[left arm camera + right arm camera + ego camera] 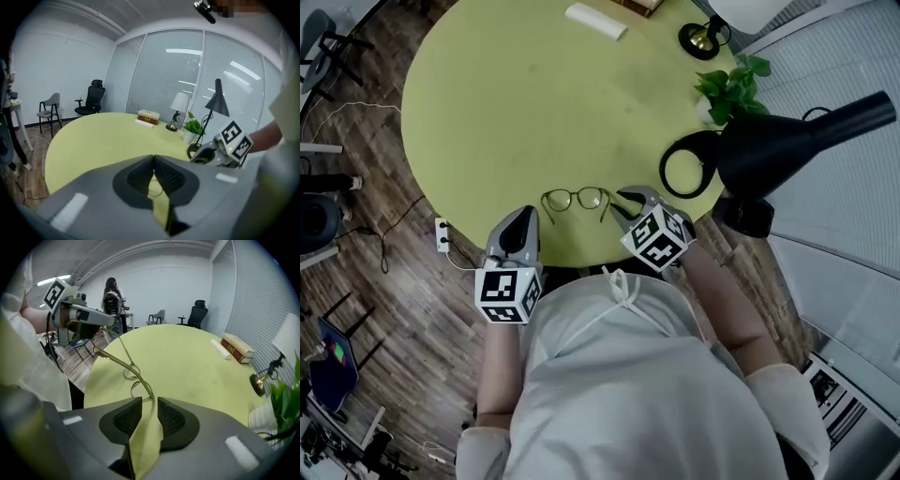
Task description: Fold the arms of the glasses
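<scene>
Thin gold-rimmed glasses (575, 199) lie lenses-down near the front edge of the round yellow-green table (506, 103), arms pointing towards me. My left gripper (527, 217) is at their left side. In the right gripper view the left gripper (105, 324) is shut on the tip of one raised arm. In the left gripper view its pads (153, 159) meet at the tips, with a thin wire (157, 186) showing below. My right gripper (624, 200) stands open; the other arm's end lies between its parted pads (150, 401), untouched. The lenses (132, 373) sit just beyond.
A black desk lamp (797, 141) with a ring base (684, 173) stands at the right, close to my right gripper. Behind it are a potted plant (731, 89) and a small lamp (705, 37). A white box (595, 21) lies at the far edge. The table's front edge is right under the grippers.
</scene>
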Demonstrator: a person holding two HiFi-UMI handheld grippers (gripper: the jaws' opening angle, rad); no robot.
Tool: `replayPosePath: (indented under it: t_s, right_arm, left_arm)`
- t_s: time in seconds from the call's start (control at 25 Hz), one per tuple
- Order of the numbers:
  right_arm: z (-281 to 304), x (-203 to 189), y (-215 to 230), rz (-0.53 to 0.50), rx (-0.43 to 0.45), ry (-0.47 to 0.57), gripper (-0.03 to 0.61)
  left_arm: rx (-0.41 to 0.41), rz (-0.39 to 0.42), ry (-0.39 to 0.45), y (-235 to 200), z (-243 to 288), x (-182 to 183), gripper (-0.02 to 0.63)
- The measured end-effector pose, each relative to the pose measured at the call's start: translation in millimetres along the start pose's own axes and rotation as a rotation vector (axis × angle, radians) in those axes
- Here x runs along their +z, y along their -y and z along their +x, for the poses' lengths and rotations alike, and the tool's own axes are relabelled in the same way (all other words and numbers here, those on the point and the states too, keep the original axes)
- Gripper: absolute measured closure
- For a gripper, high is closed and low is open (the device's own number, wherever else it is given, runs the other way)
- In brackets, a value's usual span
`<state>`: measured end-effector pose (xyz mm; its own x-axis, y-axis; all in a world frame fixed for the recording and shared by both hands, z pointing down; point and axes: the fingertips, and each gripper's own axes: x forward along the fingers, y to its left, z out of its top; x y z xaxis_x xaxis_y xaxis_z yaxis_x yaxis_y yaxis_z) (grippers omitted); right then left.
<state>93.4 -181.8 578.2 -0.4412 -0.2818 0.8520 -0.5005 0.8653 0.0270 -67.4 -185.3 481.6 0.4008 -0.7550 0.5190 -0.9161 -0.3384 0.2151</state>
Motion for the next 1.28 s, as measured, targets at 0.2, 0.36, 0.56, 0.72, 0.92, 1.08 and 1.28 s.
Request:
replayPosePath:
  t_s: [0.2, 0.36, 0.56, 0.72, 0.92, 1.08, 1.28]
  right_arm:
    - [5.3, 9.7, -6.6, -0.189, 0.07, -0.01, 0.469]
    - [7.0, 17.5, -5.1, -0.301, 0.068, -0.011, 0.469]
    - [7.3, 23.6, -7.3, -0.392, 0.101, -0.009, 0.513]
    - [8.3, 24.4, -4.4, -0.433, 0.102, -0.014, 0.558]
    - [7.8, 24.9, -5.2, -0.472, 0.096, -0.017, 0.56]
    - [7.1, 25.3, -8.4, -0.488, 0.086, -0.018, 0.561]
    - [6.3, 25.9, -10.2, -0.497, 0.075, -0.016, 0.561]
  left_arm:
    - [0.009, -0.066, -0.018, -8.4, 6.6, -5.5, 0.607]
    - [0.026, -0.067, -0.029, -15.0, 9.8, -9.5, 0.607]
    - [0.04, -0.08, -0.04, -19.7, 12.5, -14.7, 0.606]
    - [0.049, -0.078, -0.066, -21.7, 16.6, -24.0, 0.607]
    - [0.058, -0.078, -0.092, -25.9, 20.1, -33.9, 0.606]
    - [0.052, -0.068, -0.112, -26.2, 22.5, -38.5, 0.607]
    - [0.03, -0.047, -0.11, -20.5, 27.8, -35.8, 0.606]
